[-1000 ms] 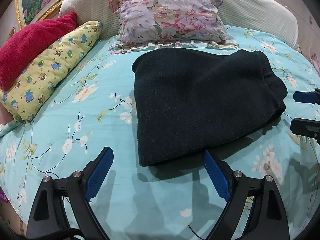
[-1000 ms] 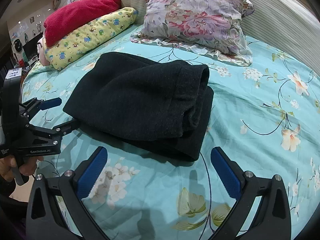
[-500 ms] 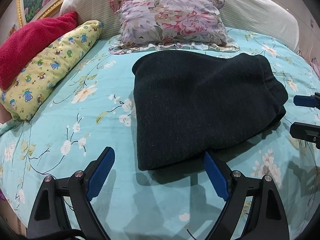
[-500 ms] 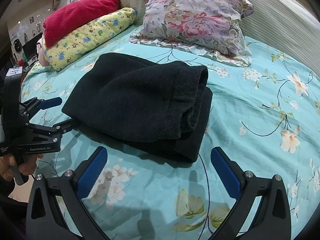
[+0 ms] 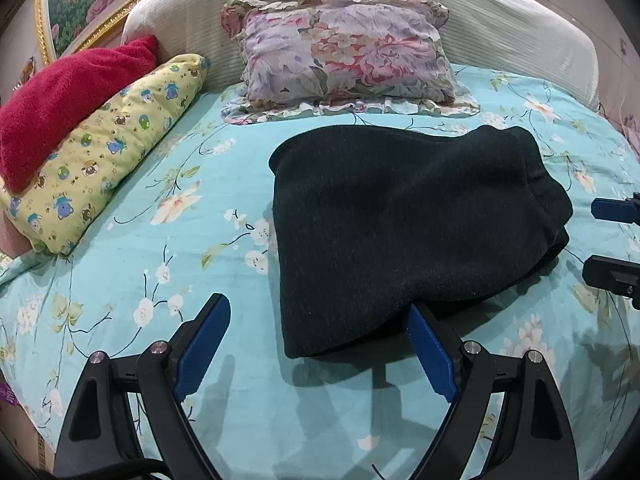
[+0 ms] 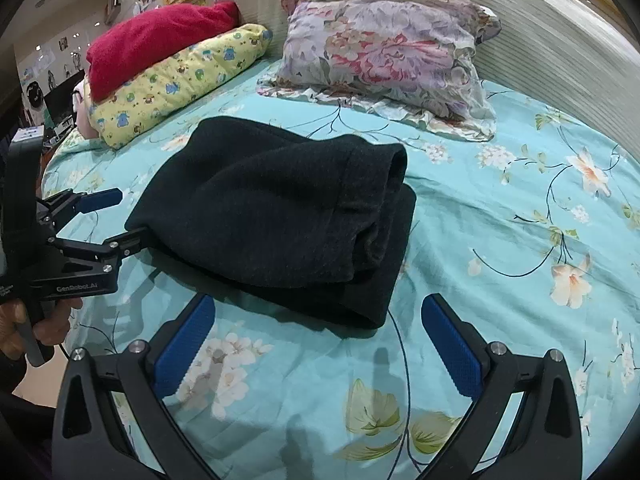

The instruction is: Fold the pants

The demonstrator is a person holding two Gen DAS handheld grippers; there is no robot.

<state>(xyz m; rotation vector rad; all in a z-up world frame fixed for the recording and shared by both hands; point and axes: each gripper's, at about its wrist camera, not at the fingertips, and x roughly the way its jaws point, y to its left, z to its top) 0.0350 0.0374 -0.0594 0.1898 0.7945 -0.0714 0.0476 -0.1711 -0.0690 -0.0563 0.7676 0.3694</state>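
The black pants (image 5: 400, 220) lie folded into a thick bundle in the middle of the bed. My left gripper (image 5: 318, 344) stands open at their near corner. Its right finger (image 5: 432, 352) has its tip against the fabric's front edge, and the left finger (image 5: 204, 344) is over bare sheet. In the right wrist view the pants (image 6: 280, 216) show their stacked folded end. My right gripper (image 6: 316, 344) is open just short of that end, with nothing between its fingers. The left gripper (image 6: 134, 216) shows there at the pants' left corner, held by a hand (image 6: 40, 320).
A floral pillow (image 5: 344, 52) leans on the padded headboard (image 5: 520, 20) behind the pants. A yellow patterned pillow (image 5: 108, 148) with a red blanket (image 5: 68, 96) on it lies at the left. The turquoise floral sheet (image 5: 160, 240) surrounds the pants. The right gripper's fingers (image 5: 612, 240) enter at the right edge.
The left gripper has crept slightly closer to the pants' near edge, so the fabric now overlaps its right fingertip a little more. The right gripper has kept still.
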